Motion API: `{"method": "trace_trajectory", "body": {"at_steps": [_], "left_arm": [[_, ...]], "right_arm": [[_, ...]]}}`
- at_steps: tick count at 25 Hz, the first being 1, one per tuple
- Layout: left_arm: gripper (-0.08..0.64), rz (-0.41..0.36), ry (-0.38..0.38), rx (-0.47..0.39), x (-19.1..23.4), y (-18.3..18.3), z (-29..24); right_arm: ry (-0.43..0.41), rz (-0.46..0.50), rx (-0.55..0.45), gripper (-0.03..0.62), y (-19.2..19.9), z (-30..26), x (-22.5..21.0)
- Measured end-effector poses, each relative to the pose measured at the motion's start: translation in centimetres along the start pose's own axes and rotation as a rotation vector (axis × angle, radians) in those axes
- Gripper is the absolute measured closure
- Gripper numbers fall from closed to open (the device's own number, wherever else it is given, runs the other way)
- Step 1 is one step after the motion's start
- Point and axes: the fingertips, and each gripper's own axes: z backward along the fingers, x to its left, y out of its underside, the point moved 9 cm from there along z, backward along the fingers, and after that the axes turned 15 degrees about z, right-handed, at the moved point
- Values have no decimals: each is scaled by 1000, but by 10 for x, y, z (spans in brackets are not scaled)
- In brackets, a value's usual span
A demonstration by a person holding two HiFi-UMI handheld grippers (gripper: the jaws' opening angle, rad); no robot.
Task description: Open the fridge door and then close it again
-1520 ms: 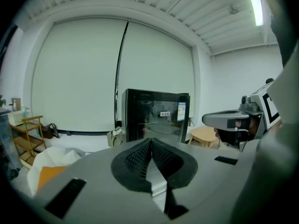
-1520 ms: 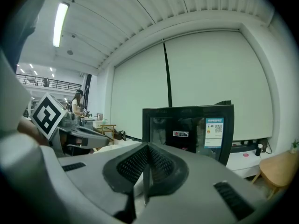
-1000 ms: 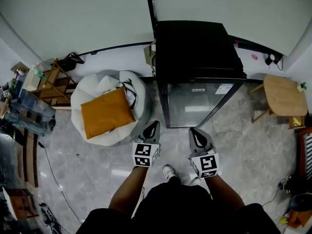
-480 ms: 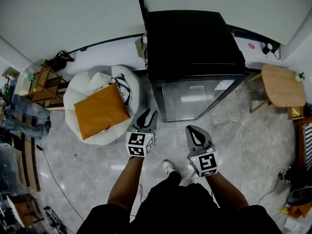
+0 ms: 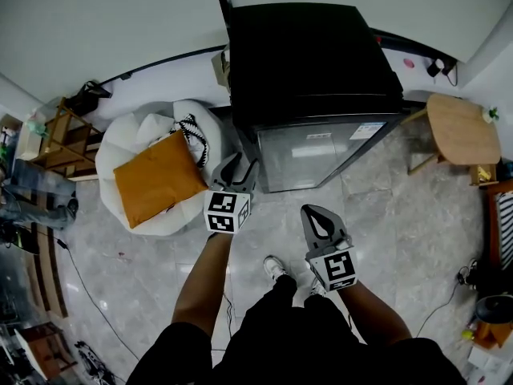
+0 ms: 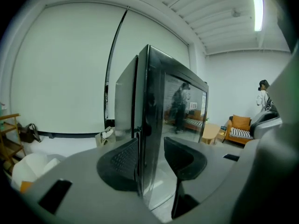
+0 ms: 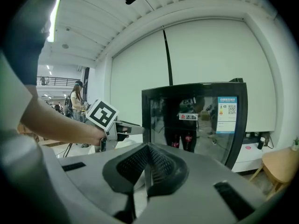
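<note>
Nearest, the right gripper (image 5: pixel 319 224) is held low over the grey floor (image 5: pixel 385 215), in front of the person's shoe (image 5: pixel 275 266). Its jaws are pressed together with nothing between them, and it points toward the fridge (image 5: pixel 309 58) without reaching it. A little further on and to its left, the left gripper (image 6: pixel 150 143) is up against the fridge's near left corner. Its jaws have just been opening and now stand wide apart. The left edge of the glass door (image 5: pixel 321 152) runs upright between them, one jaw on the side wall's side and the other in front of the glass. The pads seem clear of the edge, though it is hard to be sure from here. The door looks shut against the black cabinet, which stands on the floor against the white wall (image 5: pixel 120 22). Left of the fridge a white beanbag (image 5: pixel 128 135) carries an orange cushion (image 5: pixel 156 184), and beyond that is a wooden shelf (image 5: pixel 60 147).
</note>
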Motion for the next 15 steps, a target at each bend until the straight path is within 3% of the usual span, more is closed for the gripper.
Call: {"method": "trace_trajectory", "body": {"at_steps": [15], "left_arm": [[394,-3,0,8,1,-2,-22]], "right_arm": [[32,-16,28,577,14,20,10]]}}
